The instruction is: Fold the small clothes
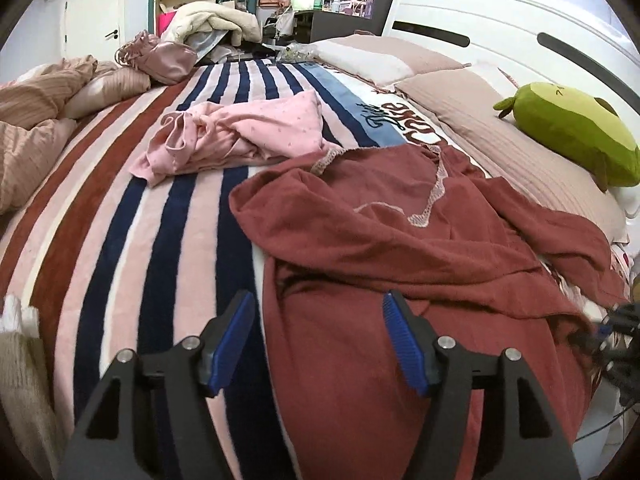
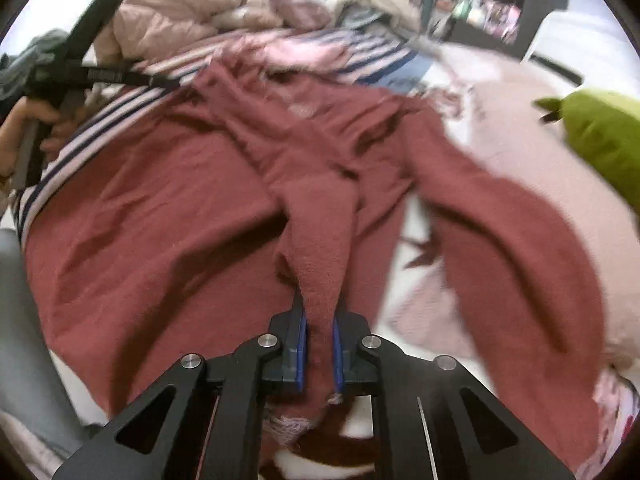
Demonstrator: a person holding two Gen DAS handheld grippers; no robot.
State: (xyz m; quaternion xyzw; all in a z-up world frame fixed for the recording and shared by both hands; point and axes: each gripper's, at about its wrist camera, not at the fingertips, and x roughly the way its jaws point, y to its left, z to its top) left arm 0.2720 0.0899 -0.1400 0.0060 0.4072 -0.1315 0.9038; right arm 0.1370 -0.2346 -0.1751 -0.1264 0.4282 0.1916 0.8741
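A dark red garment (image 1: 400, 240) with pale lace trim lies crumpled on the striped blanket (image 1: 160, 220); it also fills the right wrist view (image 2: 160, 208). My left gripper (image 1: 318, 308) is open and empty, hovering just above the garment's near left edge. My right gripper (image 2: 319, 320) is shut on a pulled-up fold of the red garment and lifts it into a ridge. The left gripper (image 2: 72, 68) shows at the far left of the right wrist view, held in a hand. A pink dotted garment (image 1: 240, 132) lies crumpled further back.
A green plush toy (image 1: 576, 128) rests on the pillows (image 1: 420, 68) at the right by the white headboard (image 1: 500, 12). A rumpled beige duvet (image 1: 36, 120) lies at the left. A pink bag (image 1: 164, 60) and piled clothes sit at the bed's far end.
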